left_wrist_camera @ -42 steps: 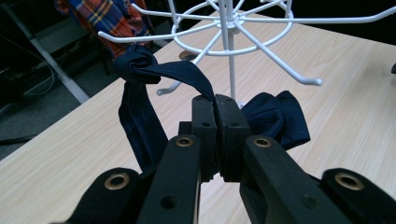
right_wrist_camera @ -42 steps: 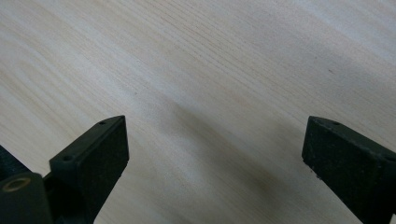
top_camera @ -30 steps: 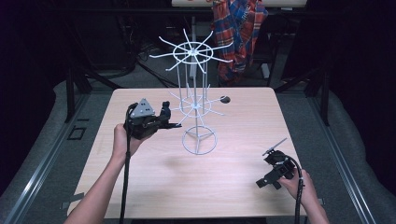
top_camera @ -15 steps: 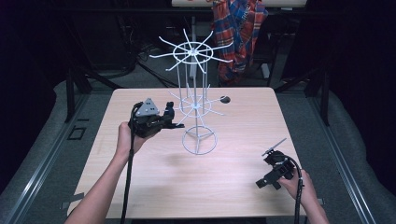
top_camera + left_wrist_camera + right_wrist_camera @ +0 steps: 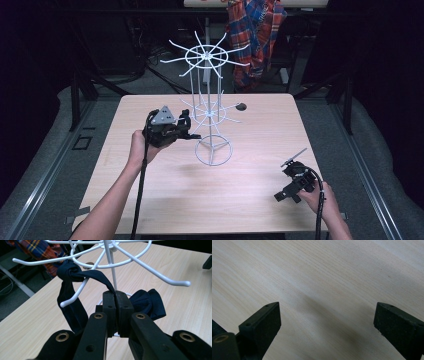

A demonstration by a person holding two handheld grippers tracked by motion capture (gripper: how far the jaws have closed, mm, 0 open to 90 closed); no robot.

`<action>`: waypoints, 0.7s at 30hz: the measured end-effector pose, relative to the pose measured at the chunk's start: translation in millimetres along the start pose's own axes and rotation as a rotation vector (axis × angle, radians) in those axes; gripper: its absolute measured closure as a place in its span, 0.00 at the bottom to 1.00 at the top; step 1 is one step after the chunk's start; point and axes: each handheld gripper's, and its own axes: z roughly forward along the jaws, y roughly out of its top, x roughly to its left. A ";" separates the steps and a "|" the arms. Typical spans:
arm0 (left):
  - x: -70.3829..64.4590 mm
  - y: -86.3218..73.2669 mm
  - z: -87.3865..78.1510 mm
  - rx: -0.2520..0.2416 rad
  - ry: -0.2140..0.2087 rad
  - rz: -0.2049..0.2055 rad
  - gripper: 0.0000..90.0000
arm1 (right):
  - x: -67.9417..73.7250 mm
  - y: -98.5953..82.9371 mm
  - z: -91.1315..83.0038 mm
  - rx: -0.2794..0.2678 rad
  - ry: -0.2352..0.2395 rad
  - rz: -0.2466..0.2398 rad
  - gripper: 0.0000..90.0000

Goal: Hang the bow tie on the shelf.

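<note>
A white wire rack (image 5: 207, 111) with two tiers of spoke hooks stands at the table's middle. My left gripper (image 5: 194, 134) reaches the lower tier from the left. In the left gripper view its jaws (image 5: 115, 293) are shut on a navy cloth strap (image 5: 72, 305), which loops and knots over one white hook (image 5: 75, 293) of the rack (image 5: 110, 255). A navy bow-shaped part (image 5: 148, 302) sits just behind the jaws. My right gripper (image 5: 286, 179) rests low near the table's front right, open, with bare wood between its jaws (image 5: 327, 315).
A small dark round object (image 5: 241, 106) lies on the wooden table (image 5: 150, 200) right of the rack. A plaid shirt (image 5: 255, 35) hangs behind the far edge. Dark floor and metal rails surround the table.
My left gripper has moved right, bringing the navy strap up to the rack's lower hooks. The right gripper has stayed in place.
</note>
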 end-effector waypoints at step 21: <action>-1.1 -7.6 13.6 0.060 -0.005 -0.021 0.97 | 0.5 -0.5 -1.2 -0.011 0.017 0.003 0.08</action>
